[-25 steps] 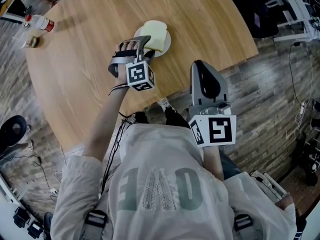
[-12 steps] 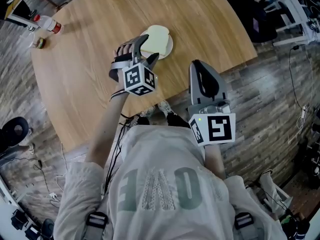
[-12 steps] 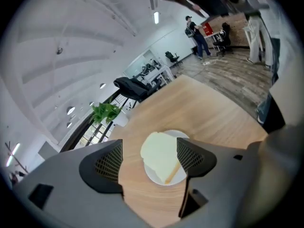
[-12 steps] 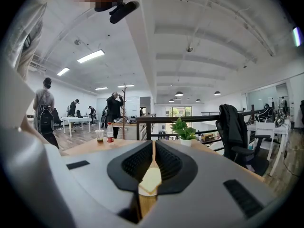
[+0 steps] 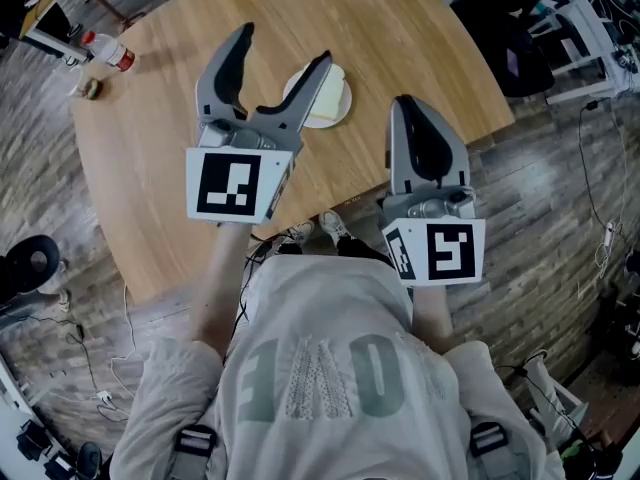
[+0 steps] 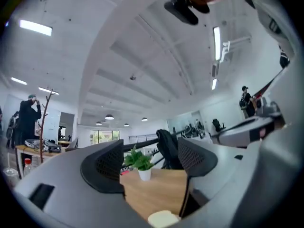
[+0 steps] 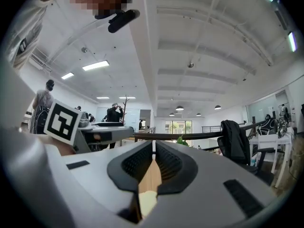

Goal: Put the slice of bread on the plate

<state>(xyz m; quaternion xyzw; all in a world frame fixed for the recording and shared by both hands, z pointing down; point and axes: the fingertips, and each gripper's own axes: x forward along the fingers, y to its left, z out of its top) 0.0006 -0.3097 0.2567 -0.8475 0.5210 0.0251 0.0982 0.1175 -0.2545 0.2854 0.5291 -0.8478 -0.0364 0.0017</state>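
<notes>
Over the wooden table (image 5: 160,118) our left gripper (image 5: 284,46) hangs with jaws opening and nothing between them. Our right gripper (image 5: 408,108), beside it, has its jaws together and empty. The white plate (image 5: 347,106) carries the slice of bread (image 5: 328,88) lying flat, so we judge the task done.

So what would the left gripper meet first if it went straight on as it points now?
Probably the potted plant across the table; the left gripper, jaws opening and empty, would pass above the bread.
</notes>
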